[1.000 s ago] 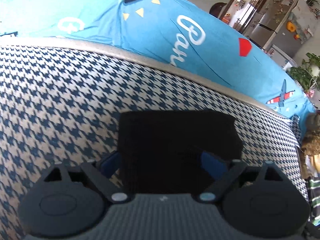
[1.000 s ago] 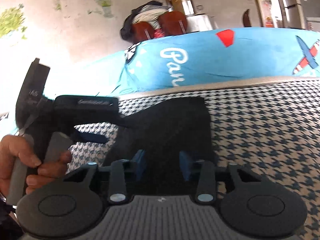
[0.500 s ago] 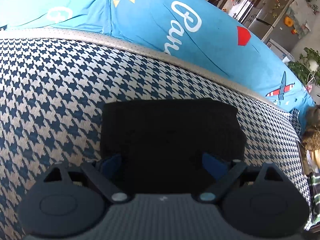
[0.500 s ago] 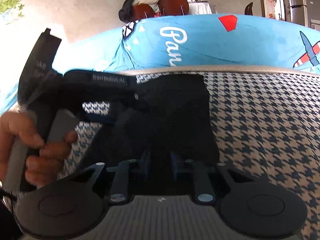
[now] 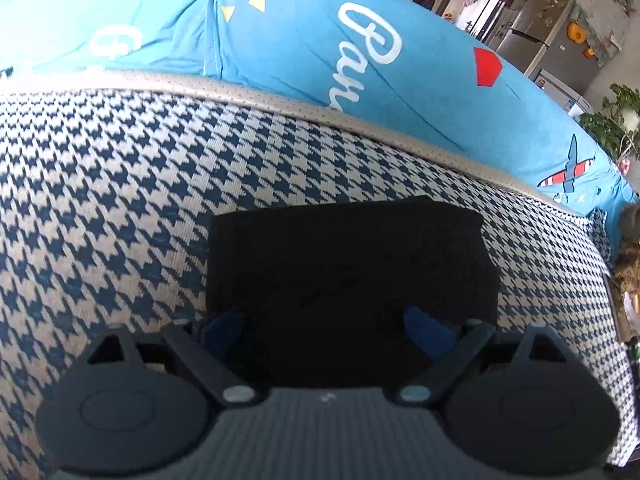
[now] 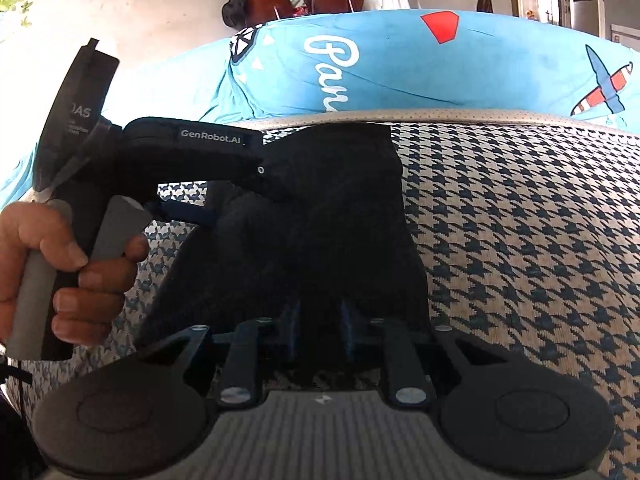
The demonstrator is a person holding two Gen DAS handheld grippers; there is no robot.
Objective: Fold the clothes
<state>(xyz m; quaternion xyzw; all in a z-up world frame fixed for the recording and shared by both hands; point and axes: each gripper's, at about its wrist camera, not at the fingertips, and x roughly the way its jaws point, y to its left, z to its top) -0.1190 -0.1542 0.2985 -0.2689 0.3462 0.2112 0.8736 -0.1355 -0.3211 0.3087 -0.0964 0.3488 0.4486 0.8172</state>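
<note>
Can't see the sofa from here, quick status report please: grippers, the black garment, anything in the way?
Left gripper open, straddling folded black garment. Right gripper nearly shut, jaws just reopened slightly, garment between them, grip unclear. Nothing blocking on houndstooth cushion.

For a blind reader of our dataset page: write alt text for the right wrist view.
A folded black garment lies on a houndstooth cushion, with the right gripper nearly closed on its near edge. At left, a hand holds the left gripper, open over the garment's far side; a blue printed cover lies behind.
</note>
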